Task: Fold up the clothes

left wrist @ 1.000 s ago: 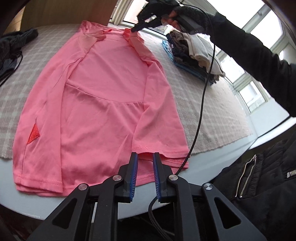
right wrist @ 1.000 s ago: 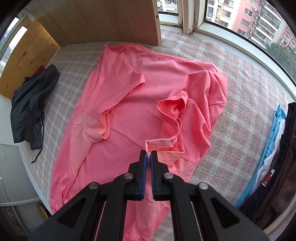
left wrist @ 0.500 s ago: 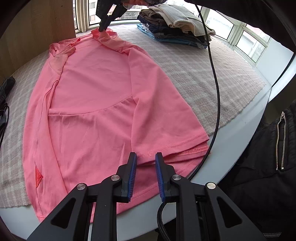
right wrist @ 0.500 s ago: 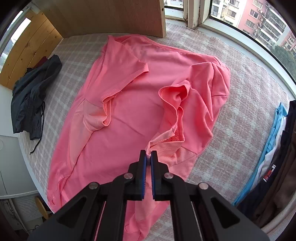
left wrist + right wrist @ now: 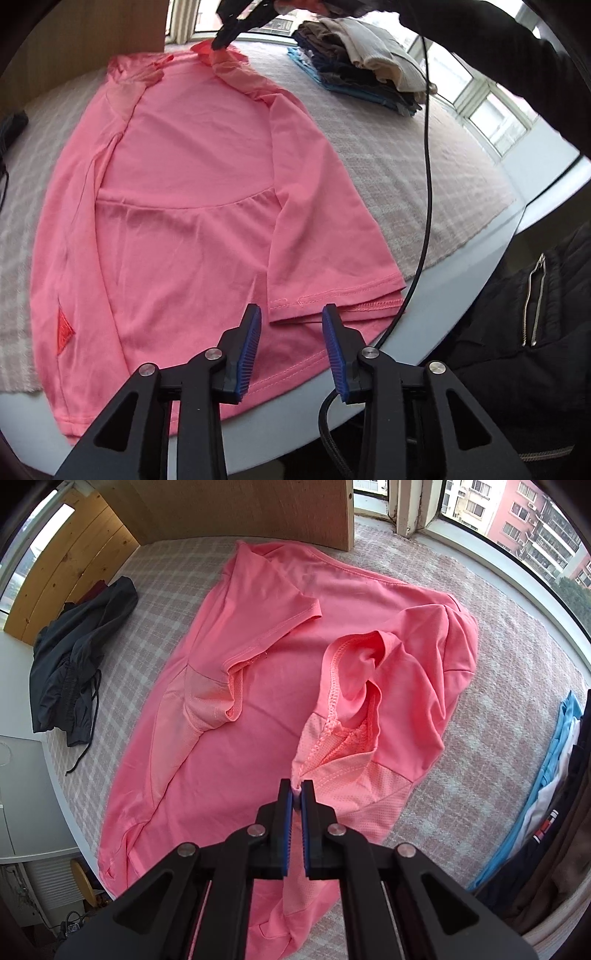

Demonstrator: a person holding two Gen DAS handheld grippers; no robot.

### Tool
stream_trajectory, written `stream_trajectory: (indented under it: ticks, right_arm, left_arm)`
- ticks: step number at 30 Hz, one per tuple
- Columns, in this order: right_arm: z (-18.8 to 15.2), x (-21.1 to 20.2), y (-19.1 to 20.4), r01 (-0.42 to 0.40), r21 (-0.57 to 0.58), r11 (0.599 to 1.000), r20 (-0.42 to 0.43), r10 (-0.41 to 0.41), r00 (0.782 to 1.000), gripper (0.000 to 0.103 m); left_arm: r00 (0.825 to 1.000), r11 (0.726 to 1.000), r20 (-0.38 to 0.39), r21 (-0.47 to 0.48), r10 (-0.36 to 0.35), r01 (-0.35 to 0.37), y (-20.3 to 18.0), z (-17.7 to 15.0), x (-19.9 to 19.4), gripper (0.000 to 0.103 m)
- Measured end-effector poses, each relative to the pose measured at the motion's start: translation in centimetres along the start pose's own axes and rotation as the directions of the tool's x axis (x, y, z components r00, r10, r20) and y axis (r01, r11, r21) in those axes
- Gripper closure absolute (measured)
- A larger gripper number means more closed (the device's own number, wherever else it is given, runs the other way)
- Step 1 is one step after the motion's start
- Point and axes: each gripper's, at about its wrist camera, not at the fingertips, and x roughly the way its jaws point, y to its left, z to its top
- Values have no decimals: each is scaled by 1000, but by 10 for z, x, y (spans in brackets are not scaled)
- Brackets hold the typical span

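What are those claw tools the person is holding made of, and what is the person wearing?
Each tool is matte black plastic with triangular cut-outs and silver screws. The left gripper and right gripper both end in two fingers lined with ribbed blue pads. A black cable trails from the right tool. The person wears a black sleeve and a black zipped jacket.

The pink shirt's (image 5: pixel 258 716) near end lies hidden under the right gripper (image 5: pixel 296 788). The stack of folded clothes (image 5: pixel 554 801) (perhaps six garments) runs off the right edge, and the dark garment (image 5: pixel 11 125) is cut off at left.
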Motion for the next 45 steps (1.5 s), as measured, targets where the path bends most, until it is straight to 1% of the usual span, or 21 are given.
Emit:
stream_trajectory:
  ticks: [2, 3, 5, 7, 11, 17, 20, 21, 25, 27, 30, 32, 34, 36, 38, 42, 45]
  right_arm:
    - [0, 0, 0, -1, 3, 1000, 2, 1, 1000, 98]
    - [0, 0, 0, -1, 2, 1000, 2, 1, 1000, 98]
    - [0, 1, 2, 4, -4, 1000, 0, -4, 1000, 98]
    - [0, 0, 3, 7, -9, 1000, -2, -7, 1000, 98]
    - [1, -1, 3, 6, -12, 1000, 0, -6, 1000, 98]
    - [1, -1, 2, 3, -18, 1000, -1, -3, 1000, 98]
    - [0, 0, 2, 2, -23, 1000, -4, -2, 1000, 98]
    - [0, 1, 2, 4, -25, 1000, -6, -4, 1000, 98]
    - [-2, 2, -1, 13, -24, 1000, 1, -13, 1000, 98]
    - [-2, 0, -4, 19, -18, 1000, 9, -19, 1000, 98]
    - [0, -3, -7, 21, -14, 1000, 17, -21, 1000, 98]
    - [2, -5, -7, 28, -19, 999, 18, -27, 999, 98]
    - [3, -5, -5, 29, -21, 999, 17, -28, 999, 98]
    - [5, -5, -2, 34, -25, 999, 18, -34, 999, 98]
    - [5, -5, 2, 35, -30, 999, 21, -34, 999, 98]
    - [7, -8, 15, 33, -55, 998, 40, -30, 999, 98]
    - [13, -9, 20, 58, -58, 997, 66, -55, 996, 98]
  left_arm:
    - [1000, 999, -4, -40, -3, 3, 6, 5, 3, 70]
    - [1000, 999, -11, -52, 0, -1, 8, 6, 5, 73]
    - [1000, 998, -25, -64, -7, 6, 8, 6, 8, 73]
    - [1000, 999, -30, -51, 4, -5, 5, 7, 10, 78]
    - [997, 999, -56, -14, 46, -46, -5, 11, 14, 78]
    - [996, 998, -80, 31, 51, -49, -21, 14, 22, 81]
    - [997, 999, -66, 11, 43, -43, -18, 15, 24, 97]
    - [997, 999, -62, 6, 41, -41, -17, 16, 24, 100]
    - [999, 999, -31, 27, 36, -35, -23, 15, 21, 101]
    - [1000, 1000, -9, 1, 1, -1, -24, 14, 14, 101]
    - [999, 999, 17, -32, -28, 29, -24, 8, 0, 101]
    - [1000, 999, 25, -41, -19, 20, -24, 4, -6, 101]
    - [999, 999, 17, -44, 31, -31, -21, 1, -4, 101]
    - [1000, 998, 13, -61, 6, -5, -20, 1, 0, 101]
    - [999, 998, 31, -65, -8, 10, -21, 1, -5, 101]
    - [997, 998, 76, -56, -27, 32, -33, -3, -23, 101]
    - [995, 998, 94, -52, -23, 28, -34, -7, -31, 101]
